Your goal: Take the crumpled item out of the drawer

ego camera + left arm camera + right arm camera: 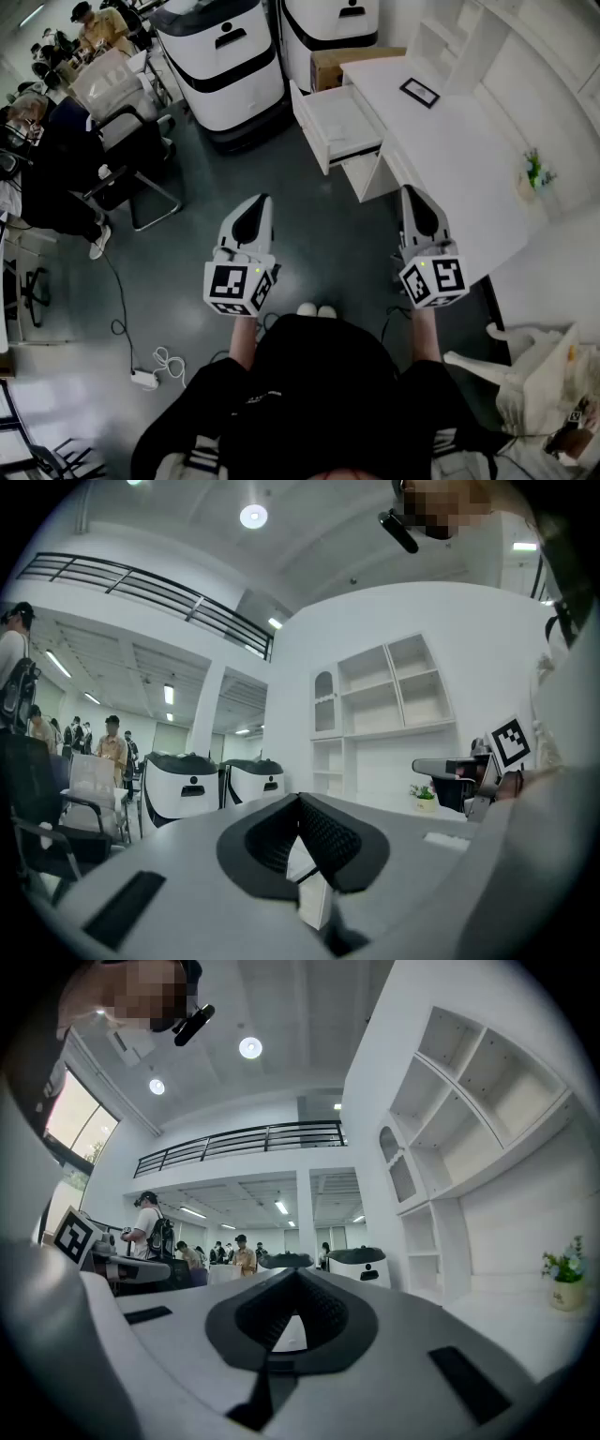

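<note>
The crumpled item shows in no view. By the task it should lie in the open drawer, which is pulled out from the white tabletop. Yet the part of the drawer's floor seen from the head view looks bare and white, so the item is either too small to make out or tucked at the hidden back.

Both tools are well short of the drawer and held about level. The left gripper has its fingers clenched tip to tip on nothing, and the right gripper likewise has its fingers pressed together and empty.

The likely trouble is reaching in blind. With the fingers clenched, a gripper would push a light, crumpled thing deeper instead of taking it, so they need to part first. A careless approach could also knock the drawer's front panel and nudge it closed.

Below it a second drawer stands partly out, its contents hidden. A cardboard box sits beyond the drawer, and I cannot tell what it holds.
</note>
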### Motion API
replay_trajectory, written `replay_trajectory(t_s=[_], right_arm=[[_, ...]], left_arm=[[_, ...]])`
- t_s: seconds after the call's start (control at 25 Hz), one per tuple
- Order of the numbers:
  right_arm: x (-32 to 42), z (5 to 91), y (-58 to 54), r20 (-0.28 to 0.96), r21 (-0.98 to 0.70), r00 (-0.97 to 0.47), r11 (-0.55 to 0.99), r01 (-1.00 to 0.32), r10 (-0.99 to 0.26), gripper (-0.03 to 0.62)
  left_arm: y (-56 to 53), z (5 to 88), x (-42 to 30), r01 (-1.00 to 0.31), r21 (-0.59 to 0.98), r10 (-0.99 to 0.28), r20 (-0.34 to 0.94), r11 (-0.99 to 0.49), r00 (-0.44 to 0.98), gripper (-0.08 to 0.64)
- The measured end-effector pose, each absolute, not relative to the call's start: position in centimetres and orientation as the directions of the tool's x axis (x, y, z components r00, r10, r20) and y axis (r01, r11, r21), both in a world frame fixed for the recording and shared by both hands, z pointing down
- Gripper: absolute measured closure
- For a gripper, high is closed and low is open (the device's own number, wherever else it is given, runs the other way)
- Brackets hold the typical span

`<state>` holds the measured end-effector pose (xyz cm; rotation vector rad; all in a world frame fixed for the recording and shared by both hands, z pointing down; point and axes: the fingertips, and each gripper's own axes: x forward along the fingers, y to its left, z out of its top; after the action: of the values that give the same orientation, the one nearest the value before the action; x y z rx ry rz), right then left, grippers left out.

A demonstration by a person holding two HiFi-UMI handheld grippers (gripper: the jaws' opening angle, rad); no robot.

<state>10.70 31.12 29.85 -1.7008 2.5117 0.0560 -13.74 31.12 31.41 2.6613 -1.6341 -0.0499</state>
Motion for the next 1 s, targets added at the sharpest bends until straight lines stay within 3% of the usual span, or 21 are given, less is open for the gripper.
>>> replay_trajectory(t_s=[1.0], right_arm=[[11.5, 33.8, 25.0, -0.053, -0.114, -0.400, 0.404, -0.908, -0.915, 0.600]], left_arm=[[26.6, 35.8, -12.4, -0.907, 0.073, -0.902, 0.094, -0.415, 0.421, 0.561]])
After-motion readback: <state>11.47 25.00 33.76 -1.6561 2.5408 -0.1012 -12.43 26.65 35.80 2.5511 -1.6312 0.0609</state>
